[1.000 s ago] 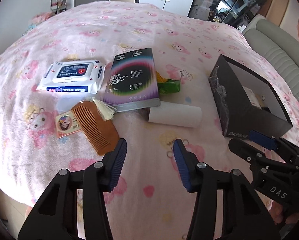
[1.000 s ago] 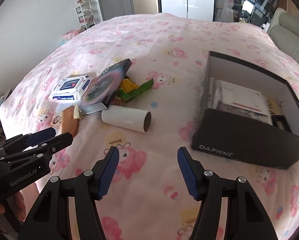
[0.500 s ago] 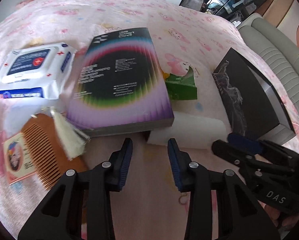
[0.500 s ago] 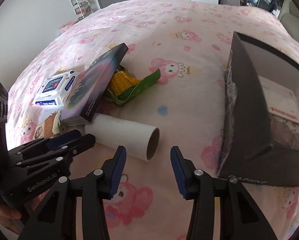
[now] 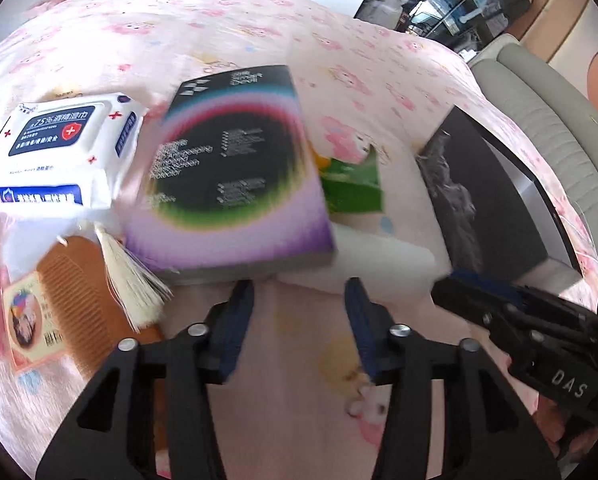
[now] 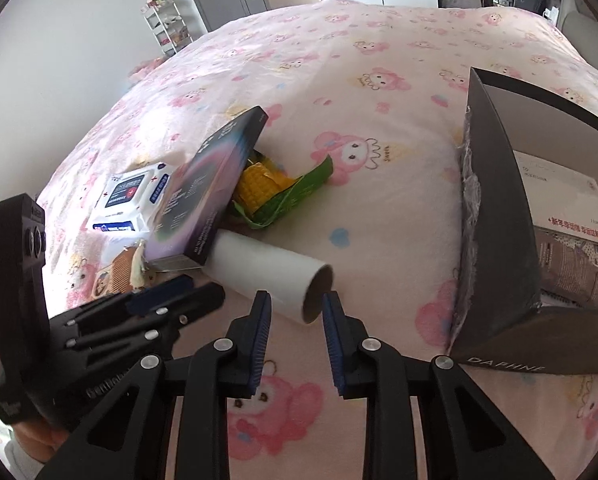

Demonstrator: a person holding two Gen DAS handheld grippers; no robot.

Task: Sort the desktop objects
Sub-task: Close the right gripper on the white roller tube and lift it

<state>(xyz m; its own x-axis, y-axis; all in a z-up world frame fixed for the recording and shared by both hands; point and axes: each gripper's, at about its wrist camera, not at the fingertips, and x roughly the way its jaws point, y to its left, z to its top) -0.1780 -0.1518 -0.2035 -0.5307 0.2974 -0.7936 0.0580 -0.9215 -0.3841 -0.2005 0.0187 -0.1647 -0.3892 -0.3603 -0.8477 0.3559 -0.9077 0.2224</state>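
A white paper roll (image 6: 267, 266) lies on the pink bedspread; its open end faces my right gripper (image 6: 295, 300), which is open and just short of that end. A dark rainbow-print box (image 5: 235, 168) leans over a corn toy (image 6: 259, 184) and onto the roll (image 5: 379, 256). My left gripper (image 5: 299, 292) is open at the box's near edge, touching nothing. A wet-wipes pack (image 5: 55, 152), a wooden comb (image 5: 83, 292) with a tassel and a small card (image 5: 27, 320) lie to the left. The black storage box (image 6: 511, 240) stands at right.
The black storage box (image 5: 495, 200) holds papers and packets. The right gripper shows in the left wrist view (image 5: 459, 284), and the left gripper in the right wrist view (image 6: 187, 288). A sofa (image 5: 559, 120) lies beyond the bed, shelves and cabinets behind.
Both grippers moved forward and down toward the pile. The right gripper closed in on the roll's open end and narrowed; the left gripper reached the rainbow box's near edge.
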